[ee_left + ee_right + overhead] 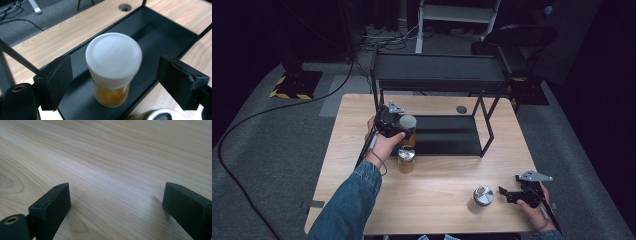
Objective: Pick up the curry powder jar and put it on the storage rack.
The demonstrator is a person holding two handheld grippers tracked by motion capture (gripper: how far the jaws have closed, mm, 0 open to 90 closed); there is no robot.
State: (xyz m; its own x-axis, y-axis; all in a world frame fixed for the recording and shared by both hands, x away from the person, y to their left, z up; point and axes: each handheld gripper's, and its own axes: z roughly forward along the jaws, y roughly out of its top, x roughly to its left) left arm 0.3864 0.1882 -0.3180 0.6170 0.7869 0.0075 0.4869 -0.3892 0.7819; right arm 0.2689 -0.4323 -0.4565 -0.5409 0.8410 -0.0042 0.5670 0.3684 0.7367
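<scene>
A jar of orange-yellow contents with a white lid (pixel 113 56) stands upright on the front left corner of the black rack's lower tray (pixel 160 32). My left gripper (pixel 116 64) is open around it, one pad on each side with a gap to the lid. In the high view this jar (pixel 408 122) is just right of my left gripper (pixel 398 126). A silver-lidded amber jar (pixel 406 159) stands on the table right in front of the tray. My right gripper (pixel 503 193) is open and low over bare wood (pixel 112 170), just right of a second silver-lidded jar (pixel 482 196).
The black two-level rack (pixel 437 70) takes up the back half of the wooden table (pixel 437 185), its right legs (pixel 490 127) reaching forward. A round cable hole (pixel 461 109) lies behind the lower tray. A chair and cables lie on the floor beyond.
</scene>
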